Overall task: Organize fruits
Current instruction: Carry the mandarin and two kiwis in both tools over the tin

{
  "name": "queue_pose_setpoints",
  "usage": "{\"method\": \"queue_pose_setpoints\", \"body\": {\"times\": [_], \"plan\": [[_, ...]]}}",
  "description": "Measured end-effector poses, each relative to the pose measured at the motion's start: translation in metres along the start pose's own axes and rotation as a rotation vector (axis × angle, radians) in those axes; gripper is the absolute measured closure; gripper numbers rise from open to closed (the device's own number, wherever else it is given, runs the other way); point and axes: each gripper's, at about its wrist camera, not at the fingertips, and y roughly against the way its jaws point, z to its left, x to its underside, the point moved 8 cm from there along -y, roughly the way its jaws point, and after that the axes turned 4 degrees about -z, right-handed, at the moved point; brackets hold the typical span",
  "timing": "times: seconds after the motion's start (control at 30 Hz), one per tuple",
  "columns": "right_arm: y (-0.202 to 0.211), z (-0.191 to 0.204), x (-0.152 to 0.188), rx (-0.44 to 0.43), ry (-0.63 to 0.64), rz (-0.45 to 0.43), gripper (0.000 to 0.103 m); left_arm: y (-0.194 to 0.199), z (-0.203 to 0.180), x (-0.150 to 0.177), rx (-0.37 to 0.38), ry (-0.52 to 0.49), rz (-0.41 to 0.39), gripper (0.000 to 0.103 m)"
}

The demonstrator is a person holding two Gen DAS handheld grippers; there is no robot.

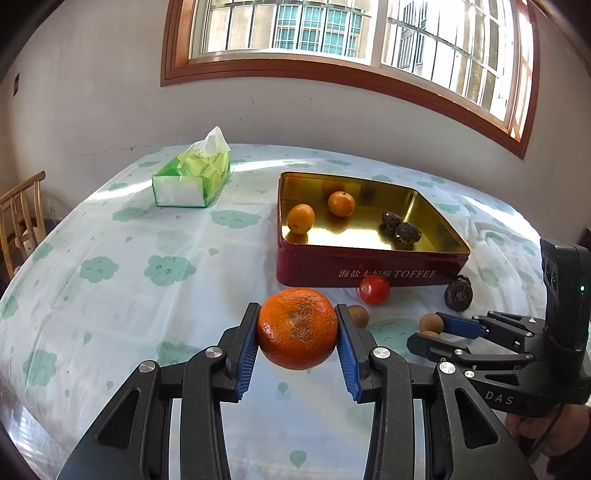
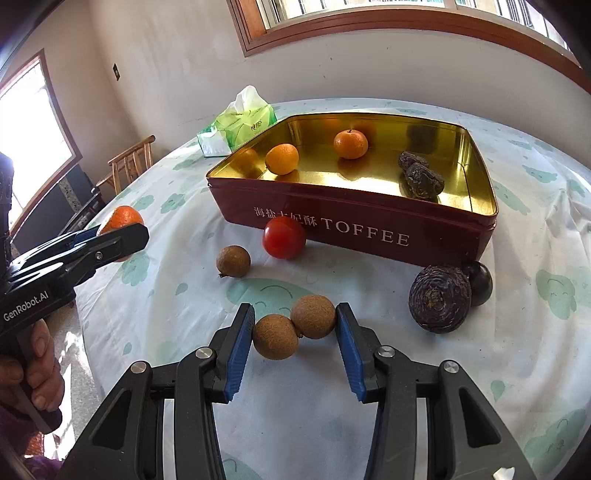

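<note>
We see a bright, daylit room in both views. Light pours through the window (image 1: pixel 354 33) at the top of the left wrist frame, where the panes at upper right blow out to white; a second opening at the far left of the right wrist frame is overexposed as well. Sun patches streak the bench (image 1: pixel 110 221), and the fruit cast soft, short shadows. The gold tin interior (image 2: pixel 369 173) glares and mirrors its contents. Both frames bow strongly, with dark vignetted corners and slight smearing at the lower edges; the centres stay sharp.
</note>
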Motion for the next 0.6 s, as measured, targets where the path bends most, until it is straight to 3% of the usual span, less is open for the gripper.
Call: {"method": "queue_pose_setpoints", "body": {"times": [0.6], "plan": [[0.047,0.013,0.011,-0.008,-0.027,-0.078,0.061,0.020,-0.010,0.000,-0.034,-0.026,-0.034,0.062]]}}
